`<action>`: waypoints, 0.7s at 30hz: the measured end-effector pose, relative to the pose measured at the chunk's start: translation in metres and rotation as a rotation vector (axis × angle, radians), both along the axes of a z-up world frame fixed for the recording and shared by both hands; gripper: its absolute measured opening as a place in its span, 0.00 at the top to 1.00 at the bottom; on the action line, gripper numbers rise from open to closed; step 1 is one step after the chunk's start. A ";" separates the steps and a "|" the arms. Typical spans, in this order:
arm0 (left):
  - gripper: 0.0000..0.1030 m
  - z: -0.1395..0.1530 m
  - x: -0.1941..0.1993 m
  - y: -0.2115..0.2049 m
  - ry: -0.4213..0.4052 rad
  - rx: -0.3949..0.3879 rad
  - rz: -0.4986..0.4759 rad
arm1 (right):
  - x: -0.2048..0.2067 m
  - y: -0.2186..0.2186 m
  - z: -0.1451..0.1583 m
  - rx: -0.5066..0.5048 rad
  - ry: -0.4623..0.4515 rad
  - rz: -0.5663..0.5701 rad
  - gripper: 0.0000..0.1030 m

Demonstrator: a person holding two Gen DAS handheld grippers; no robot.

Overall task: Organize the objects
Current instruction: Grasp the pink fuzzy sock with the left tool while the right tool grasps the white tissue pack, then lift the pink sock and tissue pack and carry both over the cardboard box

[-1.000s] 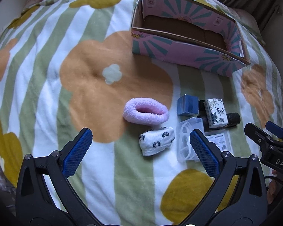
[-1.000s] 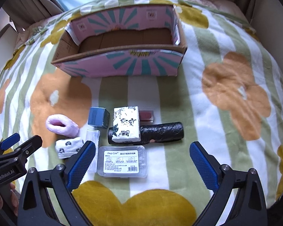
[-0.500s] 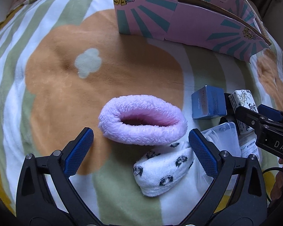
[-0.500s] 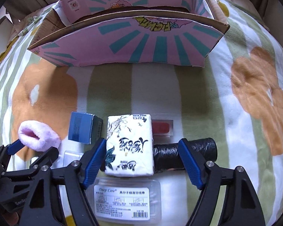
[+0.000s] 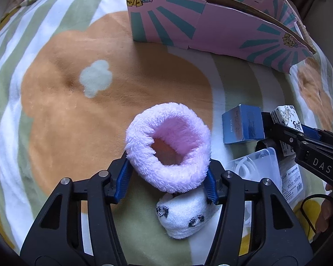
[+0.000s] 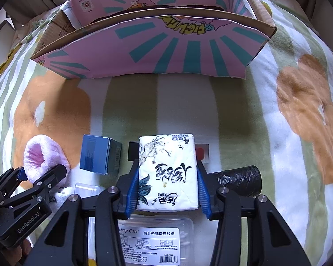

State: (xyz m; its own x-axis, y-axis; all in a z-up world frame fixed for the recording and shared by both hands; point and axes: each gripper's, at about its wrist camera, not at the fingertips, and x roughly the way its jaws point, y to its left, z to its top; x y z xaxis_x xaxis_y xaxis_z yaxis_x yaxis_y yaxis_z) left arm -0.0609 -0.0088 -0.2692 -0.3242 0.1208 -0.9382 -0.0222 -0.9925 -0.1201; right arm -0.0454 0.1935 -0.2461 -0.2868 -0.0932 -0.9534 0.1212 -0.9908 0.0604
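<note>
My left gripper [image 5: 167, 178] is shut on a fluffy pink sock roll [image 5: 168, 146], its blue pads pressing both sides. Just below it lies a white sock roll with dark paw prints [image 5: 185, 218]. My right gripper [image 6: 167, 189] is shut on a white tissue pack [image 6: 167, 173] printed with black calligraphy. In the right wrist view the left gripper [image 6: 42, 173] and the pink sock roll [image 6: 42, 157] show at the left. In the left wrist view the right gripper [image 5: 286, 128] holds the tissue pack [image 5: 287, 116] at the right. An open pink cardboard box [image 6: 157, 55] with teal rays stands behind.
A blue carton [image 6: 97, 154], a black roll of bags [image 6: 239, 180], a small red item [image 6: 202, 153] and a clear floss-pick case [image 6: 153, 239] lie around the tissue pack on the flowered blanket [image 6: 299, 110]. Another clear case [image 5: 255, 168] lies right of the socks.
Both grippers have closed: the left on the pink sock roll, the right on the tissue pack. Both have also moved in closer over their objects.
</note>
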 end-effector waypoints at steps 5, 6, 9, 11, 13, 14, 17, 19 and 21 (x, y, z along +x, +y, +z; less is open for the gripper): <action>0.53 0.009 -0.004 -0.002 0.014 0.014 0.002 | 0.002 0.003 0.005 -0.003 -0.003 0.021 0.59; 0.53 0.012 -0.005 -0.002 0.019 0.015 0.001 | 0.002 0.004 0.007 -0.004 -0.001 0.021 0.59; 0.53 0.025 -0.008 -0.004 0.038 0.019 0.000 | 0.001 0.005 0.018 -0.005 0.013 0.023 0.59; 0.53 0.036 -0.005 -0.003 0.052 0.022 0.002 | 0.000 0.006 0.030 -0.009 0.025 0.022 0.59; 0.53 0.047 -0.013 -0.005 0.065 0.025 0.004 | -0.004 0.006 0.045 -0.025 0.052 0.038 0.59; 0.53 0.057 -0.009 -0.002 0.074 0.023 0.008 | -0.007 -0.001 0.053 -0.026 0.060 0.038 0.59; 0.53 0.083 -0.010 -0.005 0.101 0.029 0.012 | -0.010 -0.005 0.077 -0.028 0.091 0.037 0.59; 0.53 0.100 -0.003 -0.009 0.113 0.026 0.012 | 0.000 0.011 0.096 -0.027 0.107 0.040 0.59; 0.53 0.118 0.000 -0.009 0.120 0.029 0.013 | 0.001 0.008 0.109 -0.025 0.119 0.041 0.59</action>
